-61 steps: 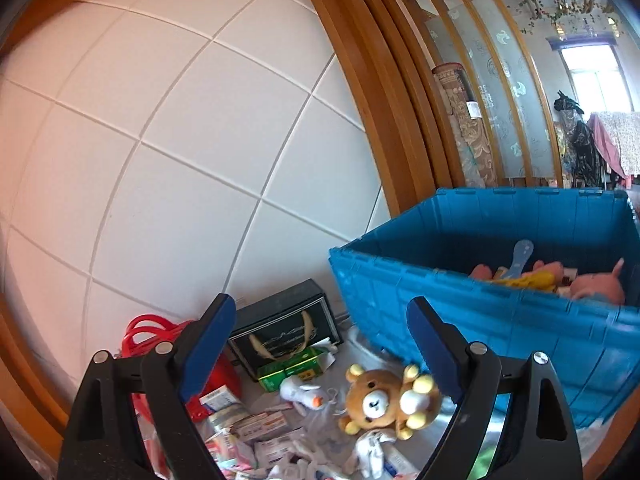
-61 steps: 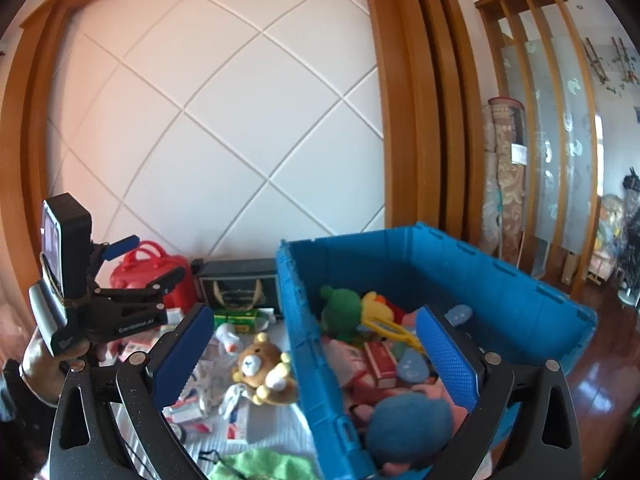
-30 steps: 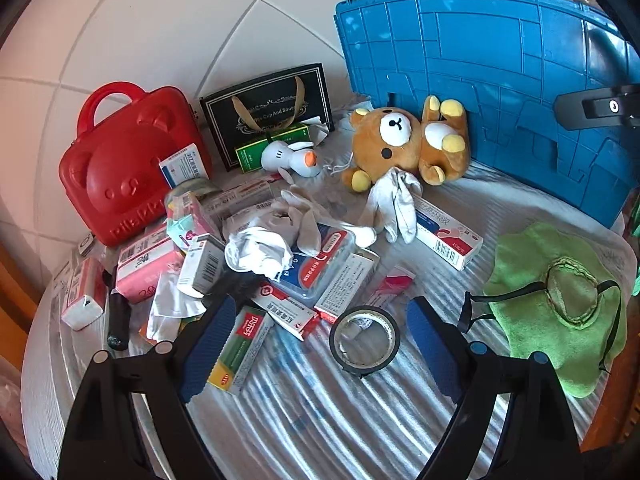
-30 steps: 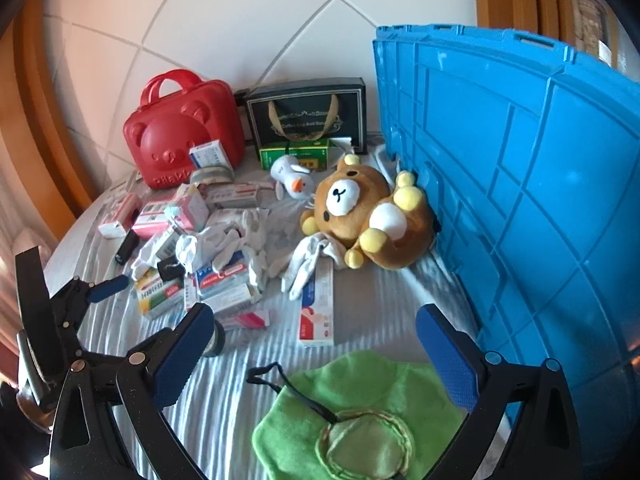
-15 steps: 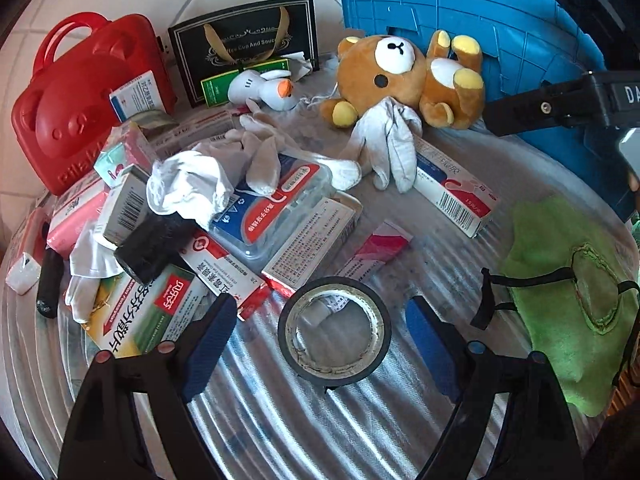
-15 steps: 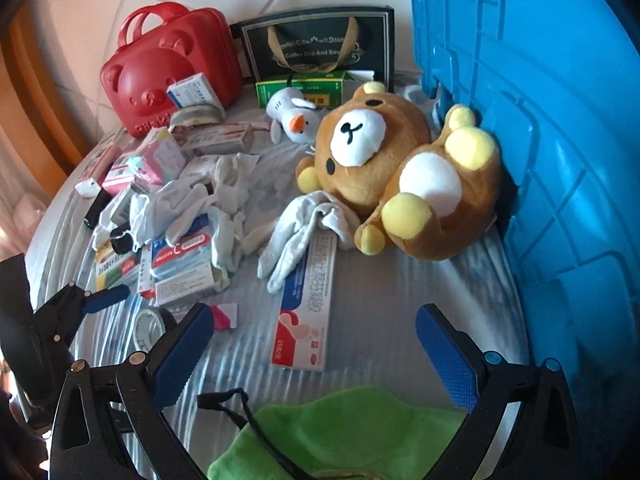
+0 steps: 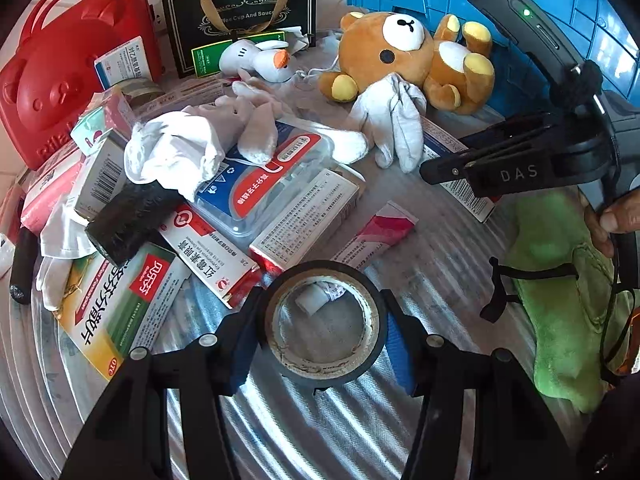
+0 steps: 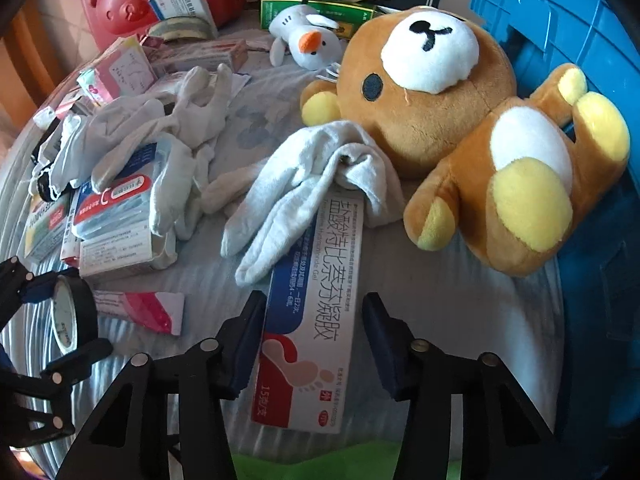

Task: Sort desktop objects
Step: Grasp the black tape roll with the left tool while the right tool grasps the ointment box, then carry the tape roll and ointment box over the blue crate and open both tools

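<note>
1. Tape roll (image 7: 326,322) on the counter (image 7: 320,420) is now clamped between the left tool's (image 7: 322,332) pads, which were wide apart half a second ago.
2. Ointment box (image 8: 316,316) has been straddled by the right tool (image 8: 314,336), not quite closed on it yet.
3. Both pickups look set up for sorting.

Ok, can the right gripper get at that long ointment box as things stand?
Probably yes. The right gripper is open with its jaws on either side of the ointment box, near end unobstructed. One catch: a white glove lies over its far end and may drag along.
</note>
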Motion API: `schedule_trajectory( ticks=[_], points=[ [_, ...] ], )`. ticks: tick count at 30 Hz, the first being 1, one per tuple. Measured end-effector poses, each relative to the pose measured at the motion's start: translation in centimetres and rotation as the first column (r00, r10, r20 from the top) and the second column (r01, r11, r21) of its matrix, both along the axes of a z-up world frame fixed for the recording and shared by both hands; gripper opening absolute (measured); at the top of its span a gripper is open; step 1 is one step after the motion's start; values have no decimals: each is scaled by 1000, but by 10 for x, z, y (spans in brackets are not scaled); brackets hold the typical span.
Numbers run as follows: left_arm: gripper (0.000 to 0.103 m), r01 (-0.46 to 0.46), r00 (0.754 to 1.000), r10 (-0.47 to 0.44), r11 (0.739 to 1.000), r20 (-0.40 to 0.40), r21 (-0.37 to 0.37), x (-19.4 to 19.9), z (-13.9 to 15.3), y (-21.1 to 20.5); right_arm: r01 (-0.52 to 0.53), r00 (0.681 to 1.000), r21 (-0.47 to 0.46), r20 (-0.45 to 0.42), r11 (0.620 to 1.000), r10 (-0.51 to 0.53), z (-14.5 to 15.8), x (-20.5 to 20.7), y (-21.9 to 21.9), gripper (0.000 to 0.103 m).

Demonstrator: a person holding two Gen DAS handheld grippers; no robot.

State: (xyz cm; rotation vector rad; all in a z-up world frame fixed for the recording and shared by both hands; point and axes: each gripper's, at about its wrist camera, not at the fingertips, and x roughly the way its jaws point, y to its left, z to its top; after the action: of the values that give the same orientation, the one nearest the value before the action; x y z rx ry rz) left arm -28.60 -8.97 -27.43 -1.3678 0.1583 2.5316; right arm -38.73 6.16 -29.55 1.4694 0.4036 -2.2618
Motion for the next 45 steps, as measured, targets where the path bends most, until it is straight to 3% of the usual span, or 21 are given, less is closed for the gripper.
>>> schedule_trajectory(
  ticks=[5, 12, 17, 22, 26, 29, 36, 40, 45],
  points=[
    [55, 3, 1000, -4, 999, 12, 43, 5, 5, -7, 6, 999, -66, 37, 998, -4, 8, 8, 10, 39],
    [55, -18, 998, 21, 998, -61, 57, 32, 34, -20, 16, 999, -126, -36, 992, -21, 53, 42, 23, 38],
    [55, 23, 990, -16, 999, -137, 46, 51, 67, -22, 45, 995, -185, -78, 982, -60, 84, 69, 24, 38],
    [55, 91, 963, -80, 995, -258, 30, 60, 120, -16, 76, 976, -234, -180, 969, -120, 133, 105, 29, 38],
    [55, 168, 923, -147, 985, -357, 26, 60, 171, -1, 107, 935, -280, -299, 954, -192, 185, 139, 38, 38],
    [55, 246, 872, -222, 969, -437, -1, 61, 211, 21, 132, 888, -321, -382, 938, -256, 227, 166, 51, 38],
    [55, 411, 728, -350, 911, -590, -34, 55, 302, 101, 213, 723, -362, -566, 908, -395, 313, 221, 108, 38],
    [55, 465, 656, -399, 882, -641, -73, 48, 337, 161, 283, 635, -386, -611, 878, -473, 344, 224, 157, 38],
    [55, 490, 628, -417, 868, -657, -83, 29, 357, 236, 349, 582, -398, -618, 849, -529, 360, 208, 217, 38]
  ],
)
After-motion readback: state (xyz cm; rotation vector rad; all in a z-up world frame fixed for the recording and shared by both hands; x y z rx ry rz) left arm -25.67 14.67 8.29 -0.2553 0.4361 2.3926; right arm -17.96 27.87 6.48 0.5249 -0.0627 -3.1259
